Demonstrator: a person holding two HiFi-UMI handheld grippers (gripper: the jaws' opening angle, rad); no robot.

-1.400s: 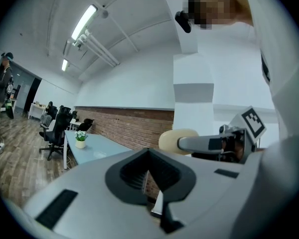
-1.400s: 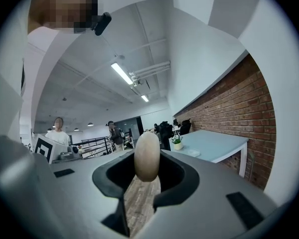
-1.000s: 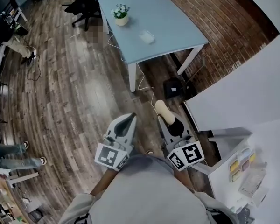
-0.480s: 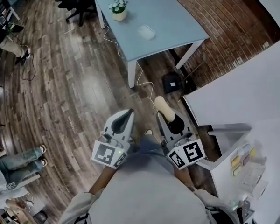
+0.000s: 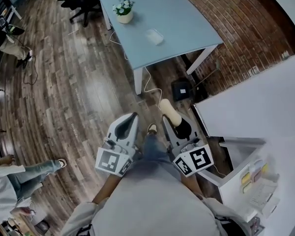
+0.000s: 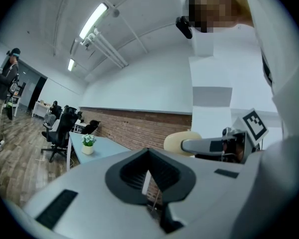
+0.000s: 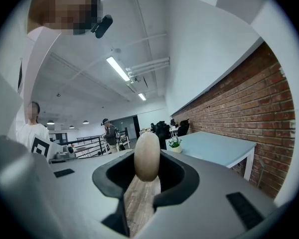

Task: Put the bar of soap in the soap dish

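One smooth, cream, oval bar of soap (image 7: 147,156), seen edge-on mid-frame, clamped between right gripper (image 5: 171,122) fingers; left gripper (image 5: 132,118) fingers together, empty.

Dark wood floor (image 5: 78,82), brick wall (image 5: 236,28), pale blue table (image 5: 182,14), ceiling strip lights (image 6: 92,21).
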